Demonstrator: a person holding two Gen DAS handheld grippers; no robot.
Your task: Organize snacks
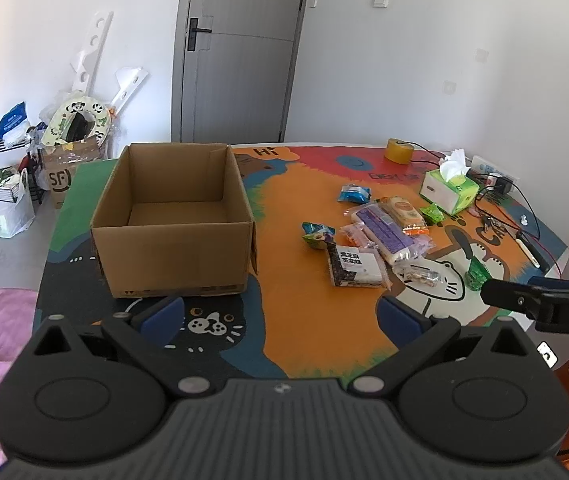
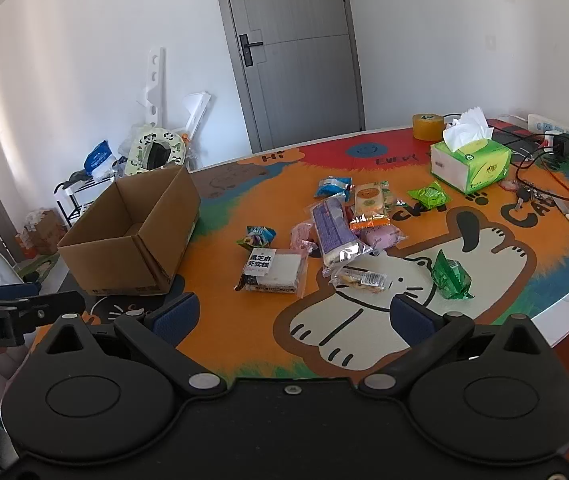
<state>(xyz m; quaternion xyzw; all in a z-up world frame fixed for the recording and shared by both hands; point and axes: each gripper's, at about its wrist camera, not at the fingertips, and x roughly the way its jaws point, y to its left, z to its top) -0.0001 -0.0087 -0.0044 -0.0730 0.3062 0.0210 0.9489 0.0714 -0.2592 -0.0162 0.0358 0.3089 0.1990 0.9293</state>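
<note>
Hovering low over the near edge of the cartoon-printed table mat (image 1: 304, 280), left gripper (image 1: 280, 316) with blue-padded fingers (image 1: 163, 317) spread wide apart, gripping nothing. Facing the open, empty cardboard box (image 1: 172, 220) sitting on the mat's dark left part, just ahead of the left finger.

Hanging likewise over the near side of the table, right gripper (image 2: 294, 316) with fingers (image 2: 410, 320) also held well apart and empty, pointing toward the snacks.

Lying scattered to the right of the box, well apart from it, a loose cluster of snacks: a black-and-white sesame cake pack (image 2: 272, 270) nearest the box; a small blue-green packet (image 2: 258, 237) just behind it; a long purple wafer pack (image 2: 332, 230) leaning over pink-wrapped buns (image 2: 382, 237); an orange biscuit pack (image 2: 369, 204) touching the purple one; a blue candy packet (image 2: 332, 188) farther back; a clear-wrapped bar (image 2: 360, 279) in front of the purple pack; a dark green wrapped sweet (image 2: 450, 276) off to the right on the white cat figure; a bright green packet (image 2: 428, 196) near the tissue box (image 2: 470, 162).

Standing farther back, a roll of yellow tape (image 2: 427, 126), with cables (image 2: 540, 184) and a power strip (image 2: 552, 128) along the far right edge. Showing beyond the table, a grey door (image 2: 296, 52).
</note>
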